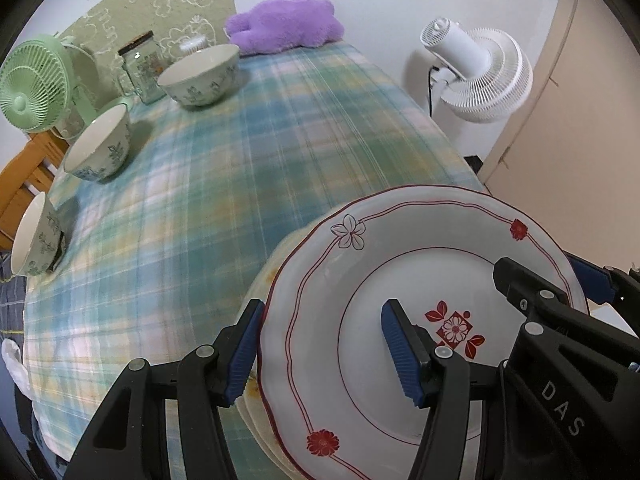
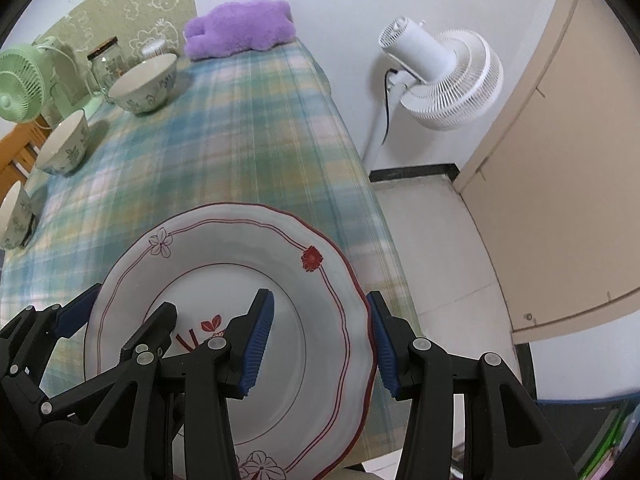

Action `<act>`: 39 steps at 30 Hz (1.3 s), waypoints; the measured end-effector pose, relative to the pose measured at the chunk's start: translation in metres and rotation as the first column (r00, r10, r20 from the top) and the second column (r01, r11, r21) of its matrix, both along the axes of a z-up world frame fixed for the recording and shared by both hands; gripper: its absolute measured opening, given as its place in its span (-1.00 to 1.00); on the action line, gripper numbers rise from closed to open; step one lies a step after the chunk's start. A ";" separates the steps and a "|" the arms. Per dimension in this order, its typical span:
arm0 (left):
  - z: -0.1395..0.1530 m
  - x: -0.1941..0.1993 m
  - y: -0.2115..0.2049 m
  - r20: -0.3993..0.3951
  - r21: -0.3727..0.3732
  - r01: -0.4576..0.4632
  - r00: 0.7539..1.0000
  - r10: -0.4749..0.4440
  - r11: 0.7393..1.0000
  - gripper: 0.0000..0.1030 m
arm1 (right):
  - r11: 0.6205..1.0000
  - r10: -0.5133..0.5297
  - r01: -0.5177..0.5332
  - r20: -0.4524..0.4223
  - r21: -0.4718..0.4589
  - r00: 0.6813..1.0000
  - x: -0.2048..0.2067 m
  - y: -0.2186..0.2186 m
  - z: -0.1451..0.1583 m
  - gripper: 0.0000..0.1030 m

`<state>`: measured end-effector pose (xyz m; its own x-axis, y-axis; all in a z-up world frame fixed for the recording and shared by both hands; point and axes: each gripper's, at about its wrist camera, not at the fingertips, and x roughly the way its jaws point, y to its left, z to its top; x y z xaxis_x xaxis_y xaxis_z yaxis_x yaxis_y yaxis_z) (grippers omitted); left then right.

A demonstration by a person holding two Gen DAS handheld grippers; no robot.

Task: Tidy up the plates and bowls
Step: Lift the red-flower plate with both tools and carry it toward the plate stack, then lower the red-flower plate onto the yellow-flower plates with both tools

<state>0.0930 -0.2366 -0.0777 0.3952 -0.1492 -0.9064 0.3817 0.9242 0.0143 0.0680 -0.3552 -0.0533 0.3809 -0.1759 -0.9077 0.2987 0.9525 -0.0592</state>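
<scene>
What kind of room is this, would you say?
Probably a room in a home: a table under a plaid tablecloth holding floral bowls, a purple plush toy at the far end, and a white standing fan by the wall.

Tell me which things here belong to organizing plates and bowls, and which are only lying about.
Belong: white scalloped plate with red flowers; three green-patterned ceramic bowls.

Lying about: purple plush cushion; green desk fan; white standing fan; glass jar.
</scene>
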 end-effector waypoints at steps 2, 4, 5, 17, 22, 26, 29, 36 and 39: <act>-0.004 -0.002 -0.002 -0.011 0.008 0.007 1.000 -0.007 1.000 0.19 | 1.000 -0.008 0.008 -0.011 0.003 1.000 -0.003 -0.001 -0.004 -0.01; -0.006 -0.005 -0.004 -0.002 0.024 0.017 1.000 -0.017 1.000 0.19 | 1.000 -0.014 0.014 -0.026 0.006 1.000 -0.004 -0.002 -0.009 -0.01; -0.006 -0.005 -0.005 0.001 0.032 0.020 1.000 -0.020 0.999 0.19 | 1.000 -0.016 0.017 -0.031 0.010 0.999 -0.005 -0.003 -0.011 -0.01; -0.010 -0.009 -0.014 0.020 0.096 0.045 0.999 -0.047 0.994 0.15 | 0.999 -0.026 0.028 -0.046 0.032 0.999 -0.007 -0.007 -0.024 -0.01; -0.011 -0.009 -0.015 0.022 0.097 0.052 0.998 -0.054 0.994 0.16 | 0.999 -0.020 0.022 -0.046 0.043 0.999 -0.007 -0.010 -0.024 0.00; -0.011 -0.009 -0.016 0.023 0.101 0.058 0.998 -0.060 0.993 0.16 | 0.997 -0.027 0.030 -0.042 0.070 0.999 -0.009 -0.015 -0.024 0.00; -0.010 -0.009 -0.015 0.021 0.097 0.060 0.998 -0.062 0.993 0.16 | 0.997 -0.057 0.058 -0.018 0.059 0.998 -0.012 -0.020 -0.018 -0.05; -0.009 -0.006 -0.007 0.009 0.080 0.036 0.999 -0.037 0.996 0.16 | 0.999 -0.015 0.016 -0.038 0.040 0.999 -0.008 -0.015 -0.020 -0.43; -0.008 -0.007 -0.001 0.002 0.078 0.028 1.000 -0.028 0.997 0.16 | 0.999 -0.005 0.006 -0.041 0.038 0.999 -0.007 -0.011 -0.021 -0.43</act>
